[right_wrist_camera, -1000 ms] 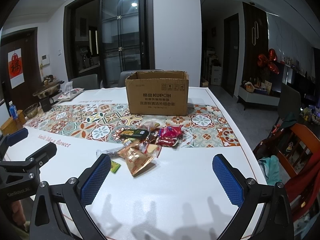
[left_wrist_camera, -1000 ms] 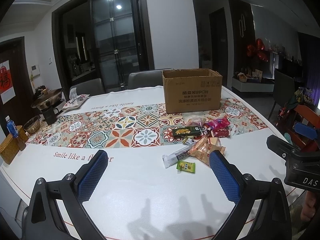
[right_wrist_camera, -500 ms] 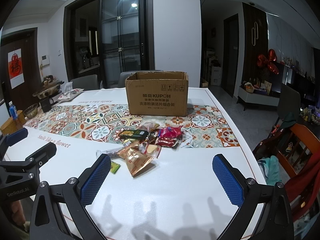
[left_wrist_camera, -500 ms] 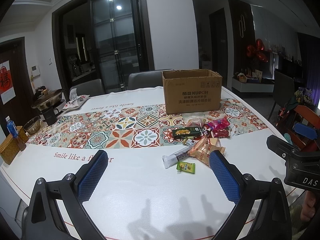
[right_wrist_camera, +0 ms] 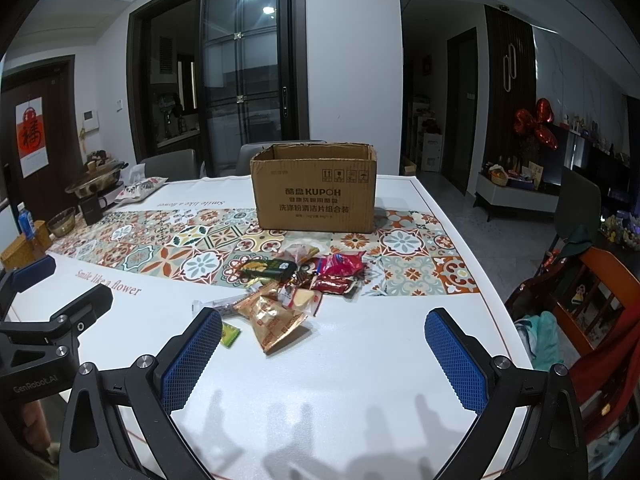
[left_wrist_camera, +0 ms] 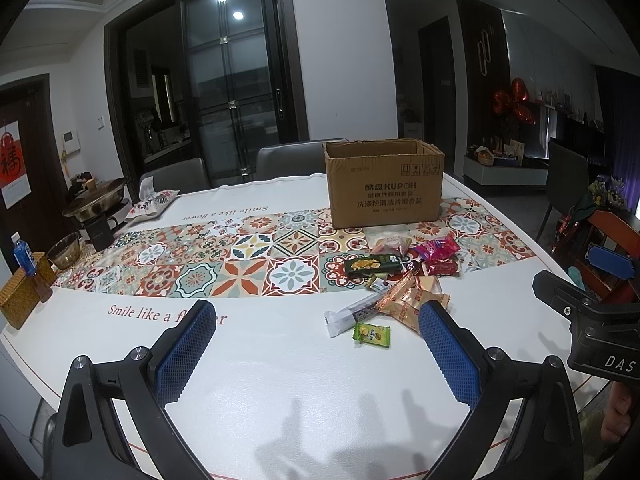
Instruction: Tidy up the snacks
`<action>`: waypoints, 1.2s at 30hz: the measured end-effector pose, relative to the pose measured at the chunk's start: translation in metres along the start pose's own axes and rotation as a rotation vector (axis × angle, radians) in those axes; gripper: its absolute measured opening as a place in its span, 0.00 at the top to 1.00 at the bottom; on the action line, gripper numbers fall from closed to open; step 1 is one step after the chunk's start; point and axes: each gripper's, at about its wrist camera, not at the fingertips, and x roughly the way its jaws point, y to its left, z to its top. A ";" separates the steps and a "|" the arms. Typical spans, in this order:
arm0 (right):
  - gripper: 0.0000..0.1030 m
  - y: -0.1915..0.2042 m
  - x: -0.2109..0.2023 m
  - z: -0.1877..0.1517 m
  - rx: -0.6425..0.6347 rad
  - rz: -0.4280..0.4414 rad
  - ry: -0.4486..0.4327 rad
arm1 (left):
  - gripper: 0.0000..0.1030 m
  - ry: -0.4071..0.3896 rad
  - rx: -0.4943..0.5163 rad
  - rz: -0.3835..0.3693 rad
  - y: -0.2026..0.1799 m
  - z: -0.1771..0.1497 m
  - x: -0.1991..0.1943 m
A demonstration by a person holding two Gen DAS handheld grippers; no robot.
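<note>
A pile of snack packets (left_wrist_camera: 400, 276) lies on the white table (left_wrist_camera: 260, 368) in front of an open cardboard box (left_wrist_camera: 384, 184). A small green packet (left_wrist_camera: 372, 335) and a long white bar (left_wrist_camera: 352, 314) lie nearest me. In the right wrist view the pile (right_wrist_camera: 296, 280) and the box (right_wrist_camera: 316, 188) sit straight ahead. My left gripper (left_wrist_camera: 316, 354) is open and empty above the table's near edge. My right gripper (right_wrist_camera: 324, 360) is open and empty, short of an orange packet (right_wrist_camera: 276, 322).
A patterned runner (left_wrist_camera: 240, 256) crosses the table. At the far left stand a hot pot (left_wrist_camera: 96, 200), a glass bowl (left_wrist_camera: 64, 244), a bottle (left_wrist_camera: 24, 256) and a wicker box (left_wrist_camera: 18, 300). Grey chairs (left_wrist_camera: 296, 156) stand behind the table; a wooden chair (right_wrist_camera: 600, 292) is at the right.
</note>
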 end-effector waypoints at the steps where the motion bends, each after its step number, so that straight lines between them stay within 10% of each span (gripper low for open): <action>1: 0.00 0.000 0.000 0.000 0.000 0.000 0.000 | 0.00 -0.001 0.000 0.001 0.000 0.000 0.000; 29: 0.00 0.009 0.016 -0.001 -0.034 0.067 0.032 | 0.00 0.035 -0.010 -0.033 0.005 0.003 0.009; 36: 0.01 0.014 0.041 -0.001 -0.083 0.126 0.083 | 0.22 0.097 -0.009 -0.105 0.000 -0.001 0.037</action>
